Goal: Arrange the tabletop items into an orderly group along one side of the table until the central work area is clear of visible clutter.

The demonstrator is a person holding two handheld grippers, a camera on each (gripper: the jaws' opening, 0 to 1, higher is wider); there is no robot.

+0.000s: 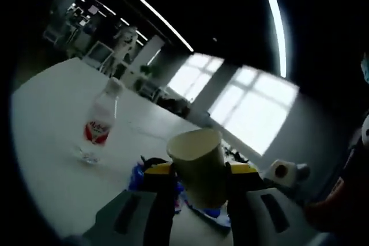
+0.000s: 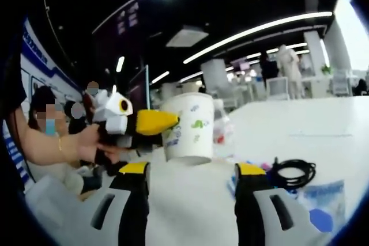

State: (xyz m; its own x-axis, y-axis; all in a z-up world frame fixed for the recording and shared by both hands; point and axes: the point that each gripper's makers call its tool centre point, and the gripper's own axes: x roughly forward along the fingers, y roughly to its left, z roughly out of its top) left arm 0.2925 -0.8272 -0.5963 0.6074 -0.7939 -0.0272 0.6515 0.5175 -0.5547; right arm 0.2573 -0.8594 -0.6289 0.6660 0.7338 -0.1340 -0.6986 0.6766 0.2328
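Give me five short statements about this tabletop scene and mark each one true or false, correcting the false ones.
1. The left gripper holds a paper cup between its jaws. True.
2. The water bottle lies on its side on the table. False: it stands upright, with a red label.
3. The right gripper is clamped on the paper cup. False: its jaws stand open below the cup, which the left gripper holds.
4. A coiled black cable lies on the table in the right gripper view. True.
5. The paper cup is plain black. False: it is white with small printed marks.
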